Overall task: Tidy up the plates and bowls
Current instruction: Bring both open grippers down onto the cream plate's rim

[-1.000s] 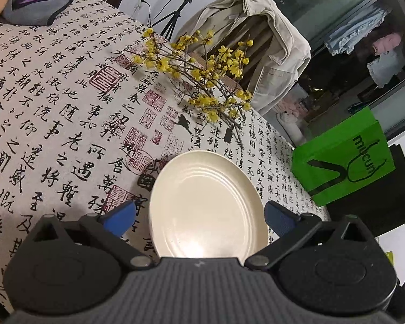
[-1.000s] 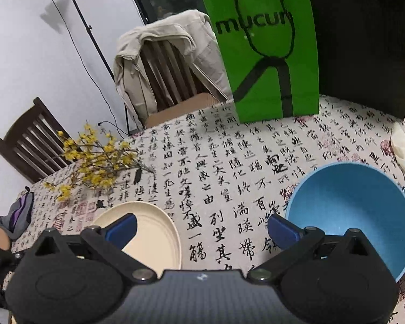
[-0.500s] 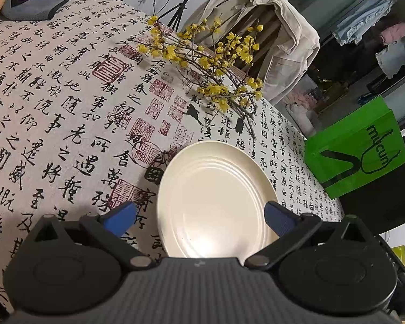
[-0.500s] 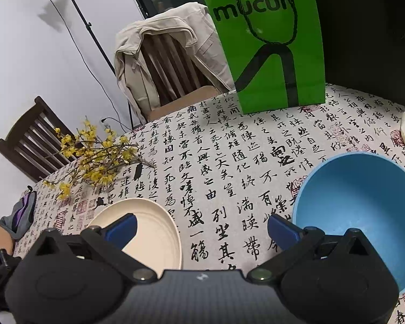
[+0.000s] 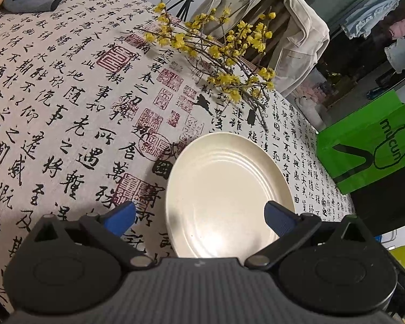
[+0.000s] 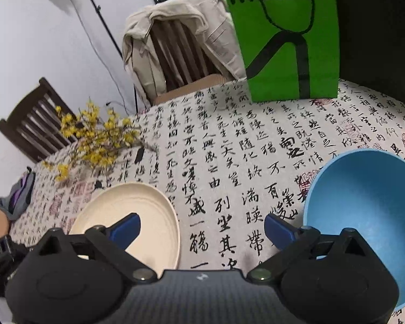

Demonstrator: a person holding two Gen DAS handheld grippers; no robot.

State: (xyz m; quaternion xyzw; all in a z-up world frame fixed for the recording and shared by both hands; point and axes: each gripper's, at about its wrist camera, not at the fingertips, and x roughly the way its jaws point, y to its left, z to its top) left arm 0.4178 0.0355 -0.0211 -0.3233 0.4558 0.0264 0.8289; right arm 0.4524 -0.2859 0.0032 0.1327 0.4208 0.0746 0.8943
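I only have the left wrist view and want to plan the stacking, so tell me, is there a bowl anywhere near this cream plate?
Observer: Yes. The right wrist view shows a blue bowl on the tablecloth, upright and empty.
Operator: Which side of the plate?
Observer: To the right of the cream plate, apart from it, with bare tablecloth between them.
Operator: Is the right gripper holding anything?
Observer: No. The right gripper is open, one finger over the plate, the other near the bowl's rim.
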